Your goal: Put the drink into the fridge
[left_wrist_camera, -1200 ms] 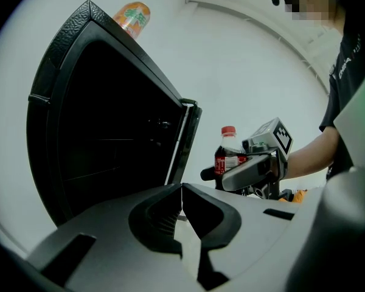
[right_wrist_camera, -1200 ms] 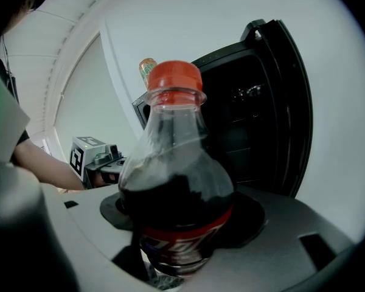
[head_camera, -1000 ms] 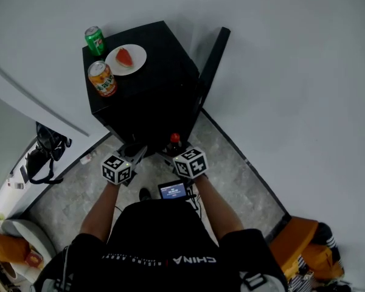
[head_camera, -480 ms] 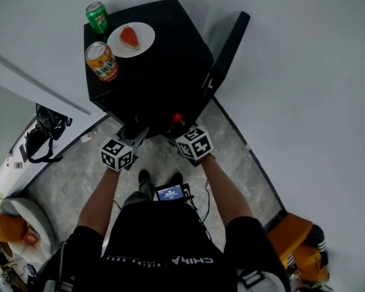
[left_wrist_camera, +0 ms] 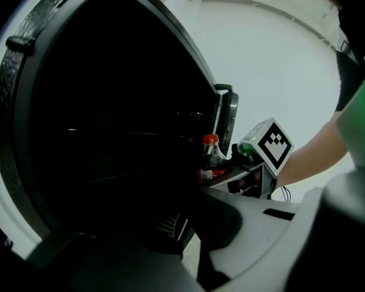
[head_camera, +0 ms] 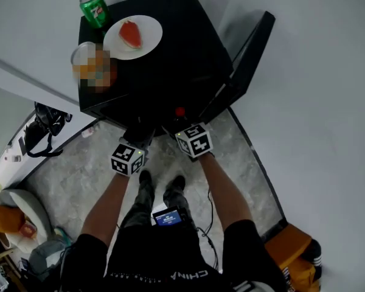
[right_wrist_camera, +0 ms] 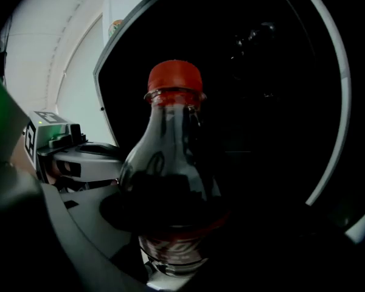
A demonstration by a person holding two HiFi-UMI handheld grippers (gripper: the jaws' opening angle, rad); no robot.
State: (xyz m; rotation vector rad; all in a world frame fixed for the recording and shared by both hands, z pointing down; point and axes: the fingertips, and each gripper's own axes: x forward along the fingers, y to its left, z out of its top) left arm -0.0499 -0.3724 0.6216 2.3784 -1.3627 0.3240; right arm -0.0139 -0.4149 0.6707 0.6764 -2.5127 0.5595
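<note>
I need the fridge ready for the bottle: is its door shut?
No, the black fridge has its door swung wide open at its side.

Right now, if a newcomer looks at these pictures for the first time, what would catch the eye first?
The red-capped cola bottle fills the right gripper view, clamped in the right gripper at the dark mouth of the black fridge. In the head view, the fridge top stands out next: a green can at its far left corner and, beside it, a white plate with a watermelon slice.
</note>
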